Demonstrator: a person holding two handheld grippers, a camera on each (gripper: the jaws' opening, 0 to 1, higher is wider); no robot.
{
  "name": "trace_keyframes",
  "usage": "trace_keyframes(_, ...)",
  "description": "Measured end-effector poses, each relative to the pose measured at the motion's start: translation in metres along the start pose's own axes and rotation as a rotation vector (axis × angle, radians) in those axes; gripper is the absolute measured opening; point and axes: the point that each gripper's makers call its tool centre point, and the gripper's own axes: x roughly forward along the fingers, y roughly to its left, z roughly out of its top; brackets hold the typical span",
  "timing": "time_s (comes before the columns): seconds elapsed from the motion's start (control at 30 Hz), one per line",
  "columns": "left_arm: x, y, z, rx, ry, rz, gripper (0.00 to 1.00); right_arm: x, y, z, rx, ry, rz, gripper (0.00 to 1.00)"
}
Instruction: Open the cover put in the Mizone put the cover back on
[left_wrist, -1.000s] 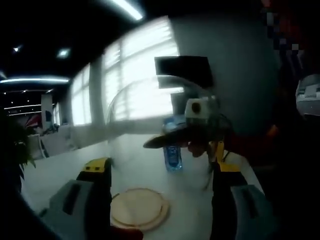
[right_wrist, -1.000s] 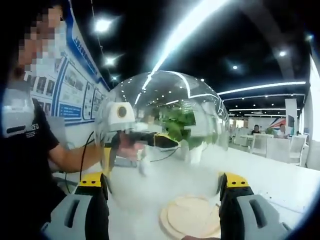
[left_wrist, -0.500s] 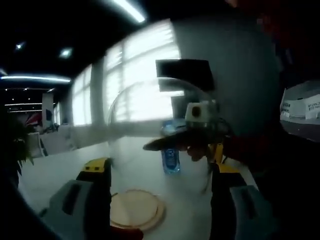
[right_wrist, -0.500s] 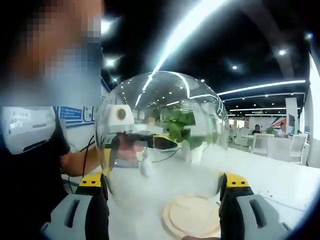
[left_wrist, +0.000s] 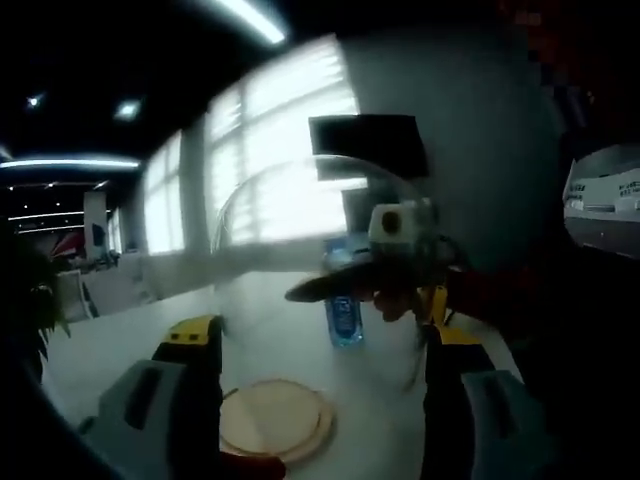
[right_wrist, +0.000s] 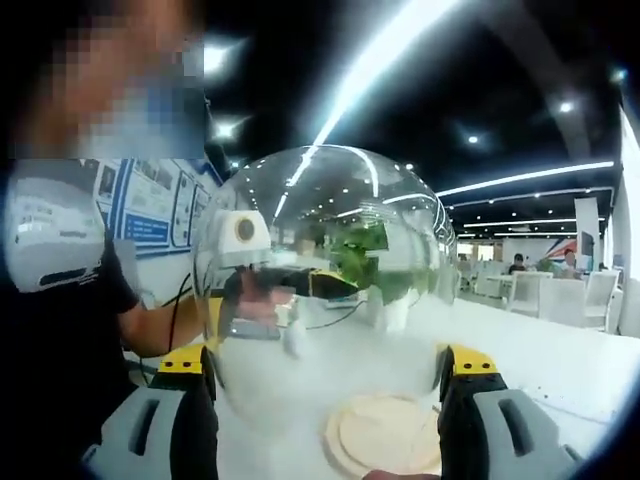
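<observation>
A clear glass dome cover (right_wrist: 320, 260) hangs in the air between both grippers, lifted off the round wooden base (right_wrist: 385, 435). My right gripper (right_wrist: 325, 362) is shut on the dome, one jaw against each side. My left gripper (left_wrist: 320, 338) clasps the dome (left_wrist: 300, 250) the same way from the opposite side. Through the glass, each view picks up the other gripper (left_wrist: 400, 272) (right_wrist: 272, 285). The blue Mizone bottle (left_wrist: 345, 318) stands upright on the white table, beyond the wooden base (left_wrist: 278, 420) and apart from it.
The white table (left_wrist: 130, 340) stretches out under the dome. A person in a dark shirt (right_wrist: 50, 330) stands close at the left of the right gripper view. A green plant (right_wrist: 365, 255) shows through the glass, and chairs (right_wrist: 520, 285) stand far off.
Both views wobbled slightly and the person's body shifted. The dome stays held above the base in the same grip.
</observation>
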Motion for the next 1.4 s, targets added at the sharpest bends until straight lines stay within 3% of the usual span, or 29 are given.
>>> trace_keyframes(1.13,-0.015,-0.027,0.004,-0.022,-0.019,0.009,0.7,-0.006,0.031,0.005,0.02,-0.012,0.007,0.86)
trace_keyframes(1.4,-0.02,-0.035,0.004,-0.025,-0.028,0.011,0.7,-0.009,0.039,0.004,0.026,-0.04,0.006,0.86)
